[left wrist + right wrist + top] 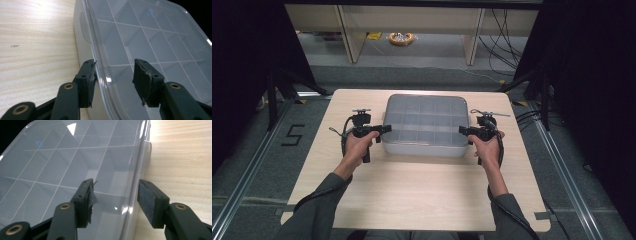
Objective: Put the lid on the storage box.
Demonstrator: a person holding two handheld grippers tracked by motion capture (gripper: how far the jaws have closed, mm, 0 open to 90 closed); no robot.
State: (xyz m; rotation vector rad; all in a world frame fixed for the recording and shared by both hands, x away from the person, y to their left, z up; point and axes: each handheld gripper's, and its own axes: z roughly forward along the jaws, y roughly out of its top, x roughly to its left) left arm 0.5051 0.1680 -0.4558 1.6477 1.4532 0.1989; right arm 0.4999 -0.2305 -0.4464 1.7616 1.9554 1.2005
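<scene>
A translucent grey compartment box (424,120) with a clear lid lies in the middle of the far half of the wooden table (412,185). Its grid of dividers shows through the lid, and the cells look empty. My left gripper (385,128) is at the box's left side, jaws apart across the lid's rim (96,62). One pad (90,77) lies against the outer edge and the other pad (143,80) stands over the lid. My right gripper (462,131) mirrors it at the right side. Its outer pad (150,202) sits just off the wall, and its inner pad (91,197) is above the lid (62,157).
A latch tab sticks out on each short side of the box (83,27) (147,155). Bare tabletop lies in front of the box. Beyond the table are furniture legs, floor cables and a yellow ring-shaped thing (401,38). Dark curtains flank both sides.
</scene>
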